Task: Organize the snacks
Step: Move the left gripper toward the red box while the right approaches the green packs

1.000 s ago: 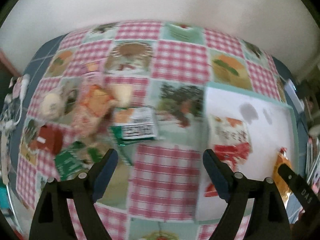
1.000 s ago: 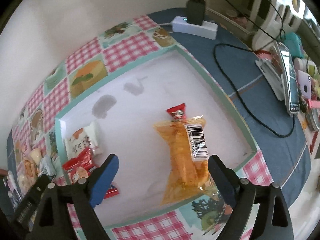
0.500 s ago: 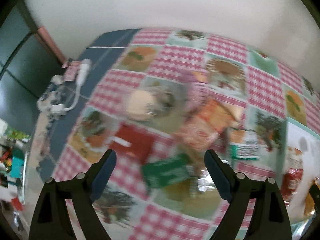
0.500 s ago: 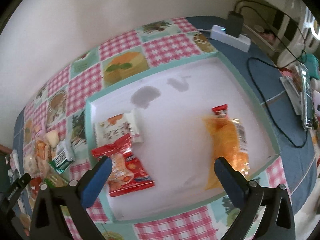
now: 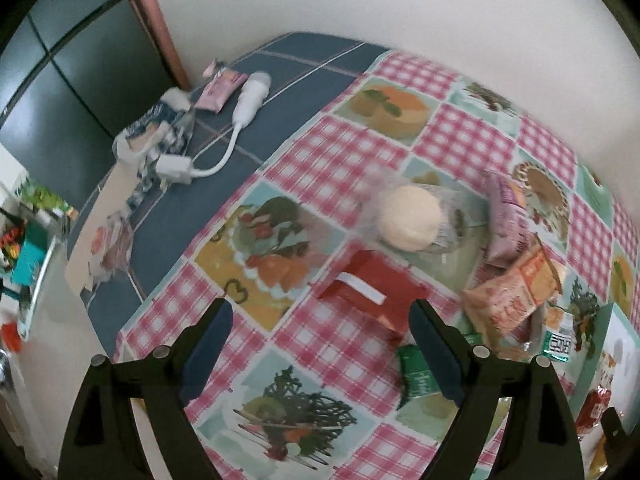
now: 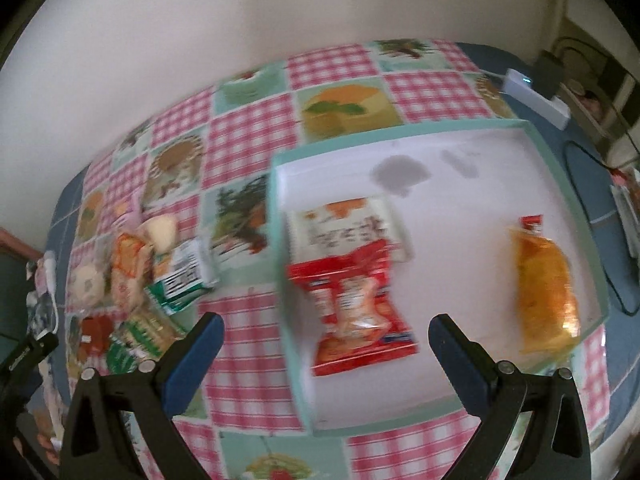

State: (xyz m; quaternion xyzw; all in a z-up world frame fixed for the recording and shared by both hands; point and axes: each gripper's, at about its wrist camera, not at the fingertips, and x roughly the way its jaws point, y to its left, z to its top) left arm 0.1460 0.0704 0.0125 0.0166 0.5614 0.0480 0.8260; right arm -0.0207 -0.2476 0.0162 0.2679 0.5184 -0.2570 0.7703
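Note:
My left gripper (image 5: pixel 320 344) is open and empty above the checked tablecloth, just short of a red packet (image 5: pixel 372 292). Behind it lie a round bun in clear wrap (image 5: pixel 410 222), a purple packet (image 5: pixel 510 220), an orange packet (image 5: pixel 516 296) and a green packet (image 5: pixel 420 376). My right gripper (image 6: pixel 324 356) is open and empty over the near left part of the white tray (image 6: pixel 480 156). The tray holds a red packet (image 6: pixel 356 300), a white packet (image 6: pixel 344 228) and an orange bag (image 6: pixel 544 280). The loose snack pile (image 6: pixel 132 280) lies left of the tray.
A white charger with cable (image 5: pixel 224 128) and small packets (image 5: pixel 220 88) lie on the blue cloth at the far left. A power strip (image 6: pixel 536 96) and black cable (image 6: pixel 592 160) sit right of the tray. A wall runs behind the table.
My left gripper has swung left from the tray toward the snack pile and the table's left end. My right gripper has pulled back and left, from the orange bag toward the red packet.

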